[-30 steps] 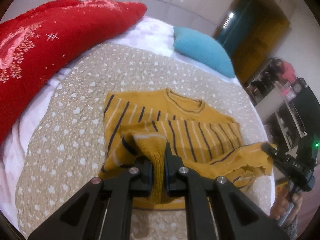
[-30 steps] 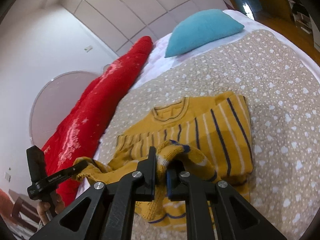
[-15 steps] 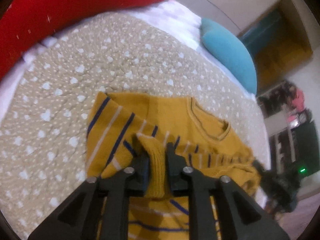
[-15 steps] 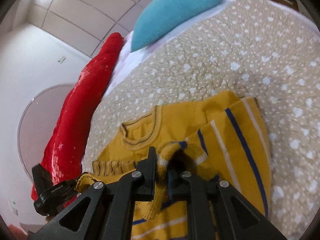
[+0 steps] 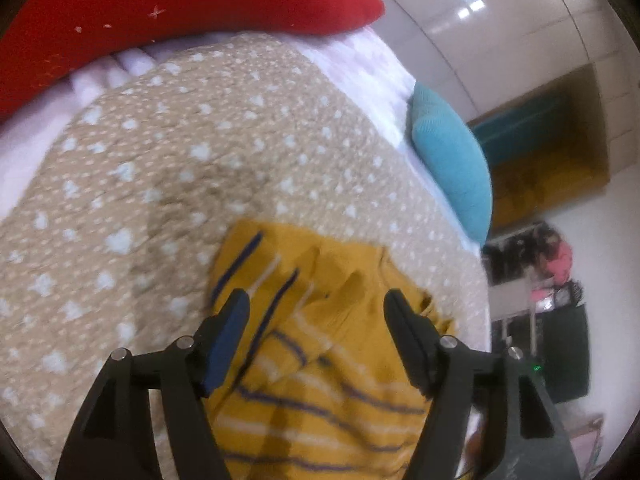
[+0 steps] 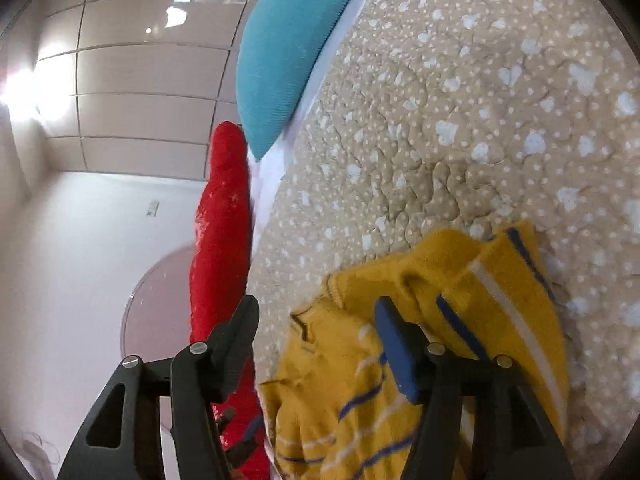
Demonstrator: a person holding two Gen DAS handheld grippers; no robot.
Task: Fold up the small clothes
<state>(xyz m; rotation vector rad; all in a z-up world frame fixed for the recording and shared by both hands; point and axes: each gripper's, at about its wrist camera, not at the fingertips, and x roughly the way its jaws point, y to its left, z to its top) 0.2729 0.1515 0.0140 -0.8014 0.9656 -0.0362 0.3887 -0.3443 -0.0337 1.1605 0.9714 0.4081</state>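
Folded over on the dotted quilt (image 5: 168,184), the yellow striped sweater (image 5: 320,392) lying free beneath left gripper (image 5: 316,312) and right gripper (image 6: 316,316), jaws just opened wide, nothing pinched; best lifted straight off, sparing the fresh fold.

Both of my fisheye views are bright, lit from glossy ceiling panels (image 6: 152,64) that throw white glare spots. Everything bows toward the dark round rims. On my left view the mustard-yellow striped knit sweater (image 5: 320,380) and the beige heart-dotted quilted bedspread (image 5: 160,184) smear with motion blur; a soft shadow pools on the quilt.
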